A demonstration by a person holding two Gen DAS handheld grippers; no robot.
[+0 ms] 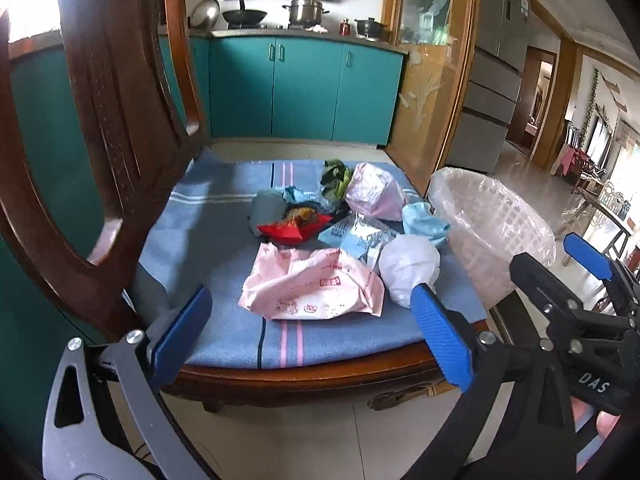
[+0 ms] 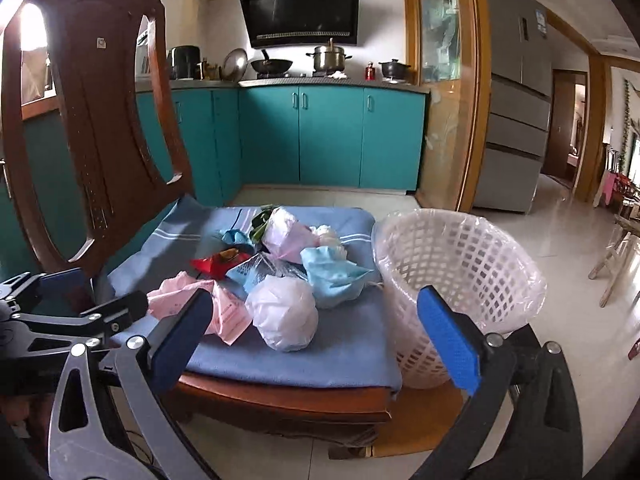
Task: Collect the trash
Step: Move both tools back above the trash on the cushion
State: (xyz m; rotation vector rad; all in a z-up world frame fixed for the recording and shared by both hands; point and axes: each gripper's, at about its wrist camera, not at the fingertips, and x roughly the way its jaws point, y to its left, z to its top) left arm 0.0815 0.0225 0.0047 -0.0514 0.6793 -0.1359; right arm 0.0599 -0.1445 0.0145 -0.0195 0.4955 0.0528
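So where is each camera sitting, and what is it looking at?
Left wrist view: sits on the left gripper, low before the chair, looking over its open blue fingers at the trash; the right gripper and a fingertip show at its right edge.
Right wrist view: sits on the right gripper, facing the same way, fingers open; the left gripper shows at its left edge.
Both share the white bag, pink wrapper, basket and kitchen behind.
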